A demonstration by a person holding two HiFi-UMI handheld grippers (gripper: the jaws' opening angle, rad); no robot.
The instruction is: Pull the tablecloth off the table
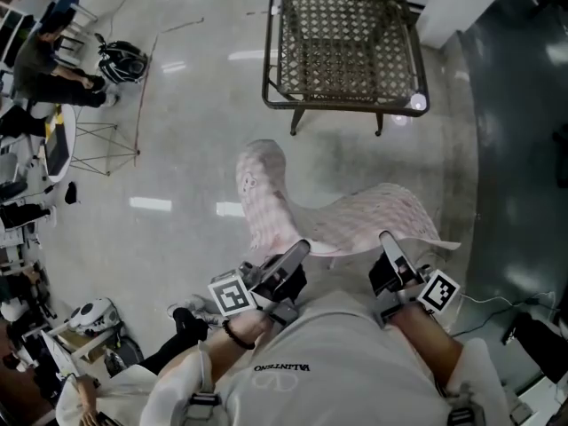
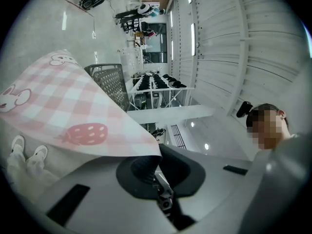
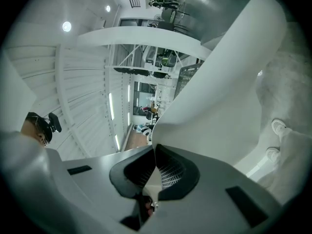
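Left hand-held gripper (image 1: 299, 249) (image 2: 155, 163): jaws closed on an edge of the tablecloth; in the left gripper view the cloth's corner runs down into the dark pads.
Right hand-held gripper (image 1: 387, 239) (image 3: 155, 165): jaws also closed on the cloth, with a fold of it pinched between the ribbed pads.
Marker cube, left (image 1: 232, 295): sits on the gripper just in front of the person's wrist.
Marker cube, right (image 1: 439, 292): likewise, at the right forearm.
Tablecloth (image 1: 355, 220) (image 2: 63, 106) (image 3: 219, 91): held up between the two grippers close in front of the person. It spreads away from the jaws and curls upward on the left side. It is off the worktop and does not touch it.
Cloth pattern: pink and white check, with a strawberry (image 2: 80, 133) and a rabbit (image 2: 9, 99) printed on it. The side facing the right gripper view looks plain white.
Worktop (image 1: 342, 105) (image 2: 109, 82): a dark frame on legs with a woven lattice top, bare, standing beyond the cloth and apart from it.
Floor (image 1: 177, 149): pale and glossy, with light reflections.
Shoes (image 2: 18, 143) (image 3: 278, 126): white, seen below the hanging cloth in both gripper views.
Shirt (image 1: 337, 371): white, filling the bottom of the head view.
Bystander (image 1: 44, 60): a person in dark clothes at the far left, well apart from the worktop.
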